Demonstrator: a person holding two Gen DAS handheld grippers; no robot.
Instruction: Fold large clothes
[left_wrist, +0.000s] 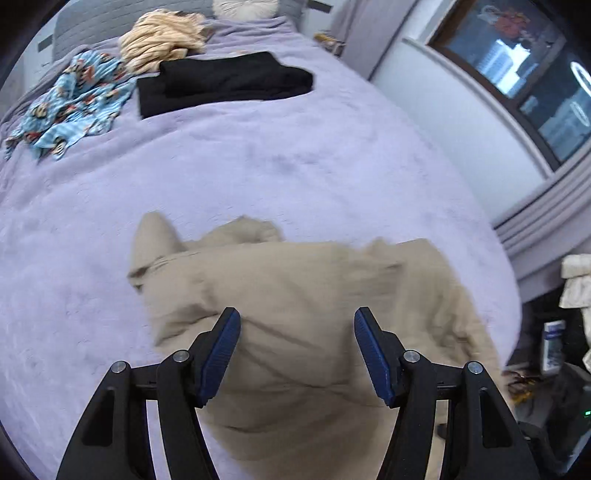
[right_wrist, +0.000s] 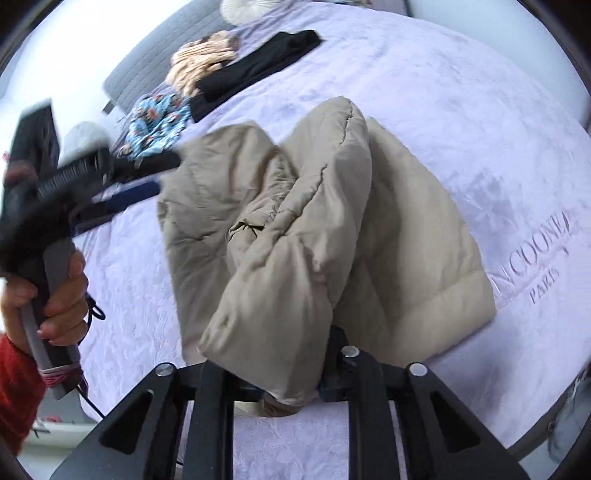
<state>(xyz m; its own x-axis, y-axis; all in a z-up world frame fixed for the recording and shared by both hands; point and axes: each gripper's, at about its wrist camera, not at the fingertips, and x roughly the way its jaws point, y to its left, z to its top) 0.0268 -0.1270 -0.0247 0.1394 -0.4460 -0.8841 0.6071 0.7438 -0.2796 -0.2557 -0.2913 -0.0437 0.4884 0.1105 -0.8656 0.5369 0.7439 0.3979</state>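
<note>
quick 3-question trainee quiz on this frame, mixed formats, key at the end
1. True or false: the left tongs are clamped on the beige padded jacket.
2. Which garment lies folded farther up the bed? A) black garment B) blue patterned garment C) cream striped garment
3. Fill in: the right tongs hold a fold of the ____.

Key
1. False: the left tongs are open above the jacket.
2. A: the other two lie crumpled.
3. Beige padded jacket; its fabric sits bunched between the right jaws.
</note>
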